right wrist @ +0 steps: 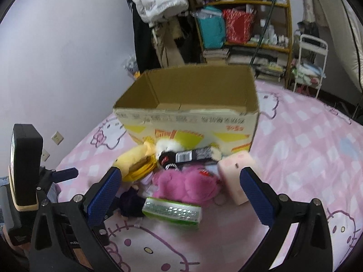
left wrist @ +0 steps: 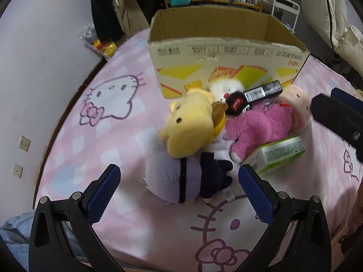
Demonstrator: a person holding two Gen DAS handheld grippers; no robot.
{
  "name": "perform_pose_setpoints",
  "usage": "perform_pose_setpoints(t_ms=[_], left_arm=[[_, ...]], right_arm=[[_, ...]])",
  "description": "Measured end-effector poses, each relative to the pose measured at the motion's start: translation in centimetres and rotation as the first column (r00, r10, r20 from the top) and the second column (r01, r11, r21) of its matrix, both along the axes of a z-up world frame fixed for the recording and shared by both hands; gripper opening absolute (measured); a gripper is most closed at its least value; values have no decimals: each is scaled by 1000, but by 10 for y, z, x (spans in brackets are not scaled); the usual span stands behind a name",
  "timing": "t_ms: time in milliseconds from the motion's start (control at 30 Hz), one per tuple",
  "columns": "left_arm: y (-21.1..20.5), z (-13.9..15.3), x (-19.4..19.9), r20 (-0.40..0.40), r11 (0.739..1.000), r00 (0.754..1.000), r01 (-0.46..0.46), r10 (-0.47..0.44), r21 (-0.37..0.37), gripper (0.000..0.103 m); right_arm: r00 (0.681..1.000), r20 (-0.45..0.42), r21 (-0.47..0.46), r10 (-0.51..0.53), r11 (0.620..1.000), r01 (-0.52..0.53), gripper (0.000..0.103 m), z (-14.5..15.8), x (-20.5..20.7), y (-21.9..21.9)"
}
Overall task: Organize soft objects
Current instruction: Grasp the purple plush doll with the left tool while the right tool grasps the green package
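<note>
A pile of soft toys lies on the pink bed in front of an open cardboard box. A yellow plush in a lavender and navy outfit lies nearest my left gripper, which is open and empty just short of it. A pink plush, a pale pink block cushion, a white fluffy toy and a green tissue pack lie beside it. My right gripper is open and empty, above the pink plush.
A black tube with a barcode and a black round tag lie on the pile. A purple wall borders the bed on the left. Cluttered shelves and a white rack stand behind the box.
</note>
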State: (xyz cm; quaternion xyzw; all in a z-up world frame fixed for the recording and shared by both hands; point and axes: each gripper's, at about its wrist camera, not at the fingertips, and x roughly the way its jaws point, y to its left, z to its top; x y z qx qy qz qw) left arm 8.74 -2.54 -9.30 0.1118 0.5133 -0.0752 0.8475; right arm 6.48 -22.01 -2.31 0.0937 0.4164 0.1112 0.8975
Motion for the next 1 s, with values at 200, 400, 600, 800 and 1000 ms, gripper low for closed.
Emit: perform_pose_setpoints(t_ms=[200,400,600,800,1000], left_arm=[[-1,-12,6,-72,999,997,5,-8,-42,102],[-4,-27,8,-131,997,991,9,-18,-74,102],[-8,-39,12,-169,998,986,-1,-11,-67,102],[-7,-42,14,-177,998,984,-22,13,-51,102],[-8,-44,15,-175,999,984,-33,28,-23,102]], right_arm=[[996,-90,15,28,1000,-27,103,-18,4,10],[988,-148,32,52,998,-48,103,-35,8,15],[977,-203,25,66,998,-62,102,-53,16,21],[965,-250,27,77,997,-72,91,-70,23,25],[958,-274,52,89,996,-77,81,-78,25,24]])
